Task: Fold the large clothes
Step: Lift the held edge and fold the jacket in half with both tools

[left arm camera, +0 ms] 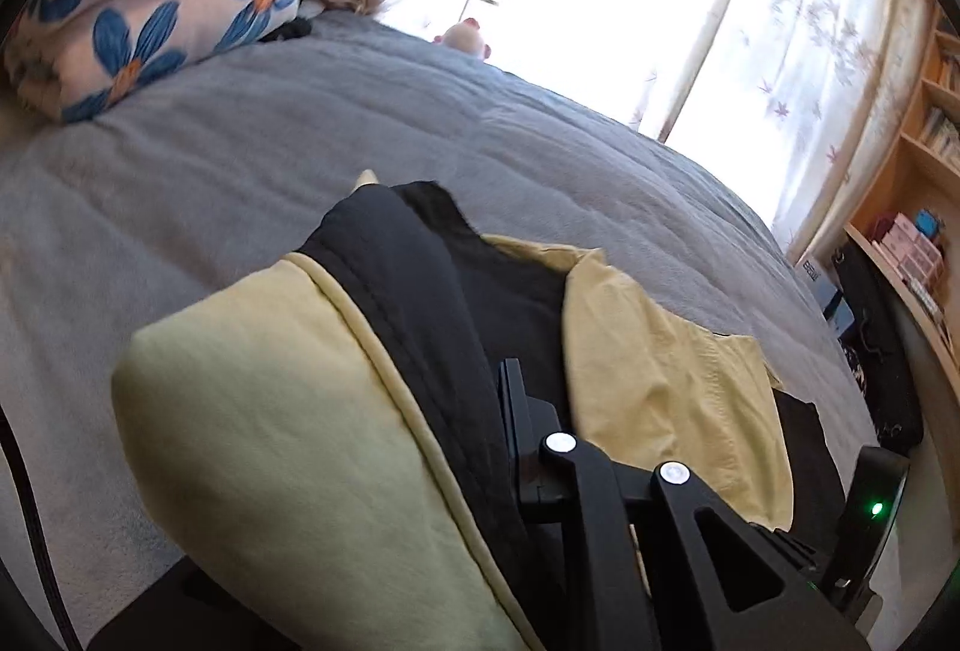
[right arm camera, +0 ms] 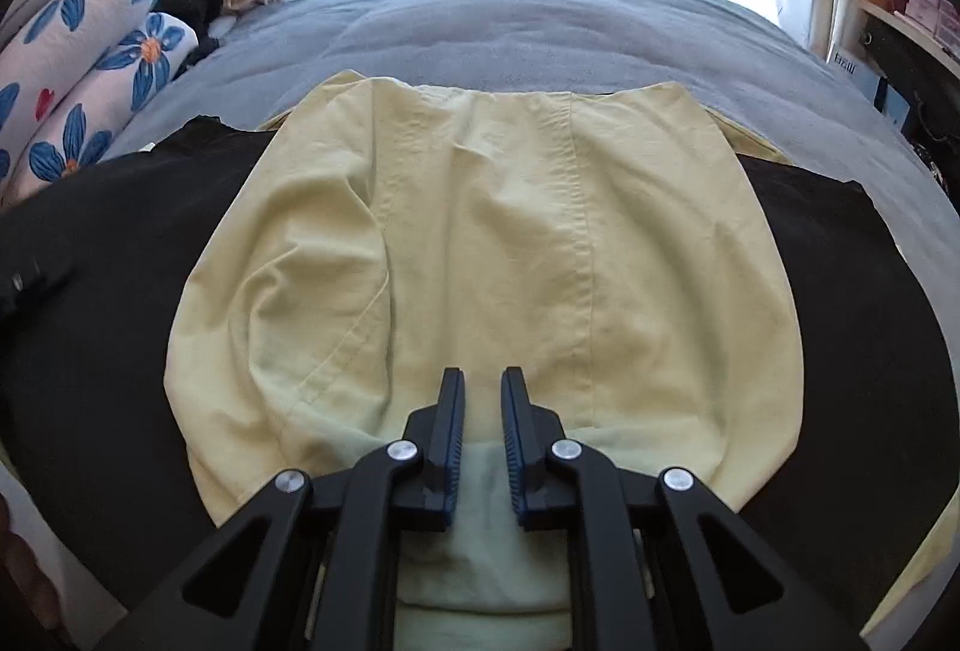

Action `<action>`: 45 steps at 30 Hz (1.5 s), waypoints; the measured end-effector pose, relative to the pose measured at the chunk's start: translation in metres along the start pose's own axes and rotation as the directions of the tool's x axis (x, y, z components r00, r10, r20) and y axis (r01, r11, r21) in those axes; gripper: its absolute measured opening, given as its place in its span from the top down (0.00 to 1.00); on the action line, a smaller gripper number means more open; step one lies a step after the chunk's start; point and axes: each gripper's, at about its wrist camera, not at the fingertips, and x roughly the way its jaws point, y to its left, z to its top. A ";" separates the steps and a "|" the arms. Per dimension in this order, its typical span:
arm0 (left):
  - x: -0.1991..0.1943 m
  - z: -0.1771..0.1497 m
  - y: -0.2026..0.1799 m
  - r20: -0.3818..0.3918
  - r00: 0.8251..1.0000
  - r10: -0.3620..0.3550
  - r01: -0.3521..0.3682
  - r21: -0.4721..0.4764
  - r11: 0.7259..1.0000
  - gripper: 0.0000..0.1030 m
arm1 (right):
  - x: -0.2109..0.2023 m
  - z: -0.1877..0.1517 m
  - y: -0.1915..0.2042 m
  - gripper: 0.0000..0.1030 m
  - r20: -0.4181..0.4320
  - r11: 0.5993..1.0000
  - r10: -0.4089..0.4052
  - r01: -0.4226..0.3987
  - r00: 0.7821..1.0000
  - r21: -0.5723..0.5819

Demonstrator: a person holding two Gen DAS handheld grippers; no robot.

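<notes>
Left claw [left arm camera: 510,411] is pinching the garment's [right arm camera: 480,243] black-lined yellow edge, closed on it and lifting a fold over the grey bed [left arm camera: 300,129]. Right claw [right arm camera: 483,411] is hovering with jaws narrowly apart above the flat yellow panel, gripping nothing; next, it probably needs a hold. Only the right view is showing the garment's spread.

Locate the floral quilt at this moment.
The folded floral quilt lies at the far left of the grey bed in both wrist views, left of the yellow garment.

Both wrist views close, downward — bed [left arm camera: 240,159] shared
</notes>
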 end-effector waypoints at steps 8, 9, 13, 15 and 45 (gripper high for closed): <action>-0.020 0.015 -0.060 -0.003 0.999 -0.047 0.047 0.130 0.990 0.94 | -0.012 -0.007 -0.013 0.88 -0.047 0.994 0.089 -0.086 0.995 0.071; -0.023 0.016 -0.072 -0.002 0.998 -0.055 0.055 0.155 0.986 0.94 | -0.015 -0.008 -0.014 0.88 -0.057 0.992 0.100 -0.095 0.993 0.085; -0.028 0.012 -0.114 -0.009 0.998 -0.068 0.068 0.231 0.970 0.94 | -0.048 -0.018 -0.036 0.88 -0.031 0.967 0.177 -0.168 0.984 0.191; -0.029 0.010 -0.133 -0.017 0.996 -0.082 0.084 0.258 0.962 0.94 | -0.065 -0.023 -0.053 0.88 -0.008 0.961 0.167 -0.161 0.986 0.223; 0.058 -0.139 -0.311 -0.475 0.863 -0.174 0.437 0.527 0.729 0.36 | -0.129 -0.100 -0.244 0.88 -0.037 0.829 -0.143 0.140 0.989 0.541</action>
